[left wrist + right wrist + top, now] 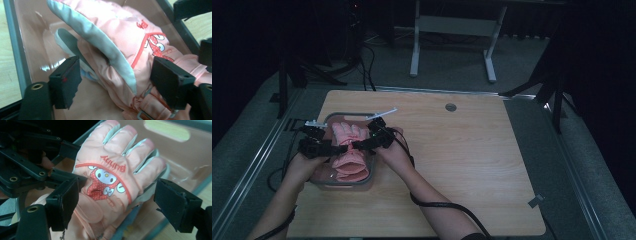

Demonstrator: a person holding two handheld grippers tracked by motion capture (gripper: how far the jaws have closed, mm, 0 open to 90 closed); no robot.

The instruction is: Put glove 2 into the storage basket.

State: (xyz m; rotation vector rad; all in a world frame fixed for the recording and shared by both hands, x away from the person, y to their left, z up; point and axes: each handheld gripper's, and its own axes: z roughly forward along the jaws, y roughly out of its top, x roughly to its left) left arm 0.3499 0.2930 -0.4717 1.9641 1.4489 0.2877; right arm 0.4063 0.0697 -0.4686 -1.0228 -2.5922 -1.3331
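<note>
We see both claws, left claw [343,148] and right claw [357,145], open around the soft, light pink glove [348,145] in the tray [368,176]; we judge its padded cuff between them the best hold.

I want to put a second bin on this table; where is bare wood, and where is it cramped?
The light wooden table is bare right of the clear grey-rimmed plastic bin, out to its right edge, and along the far edge around the round grey grommet. It is crowded at the left, where both claws hang over the pink padded gloves in the bin.
</note>
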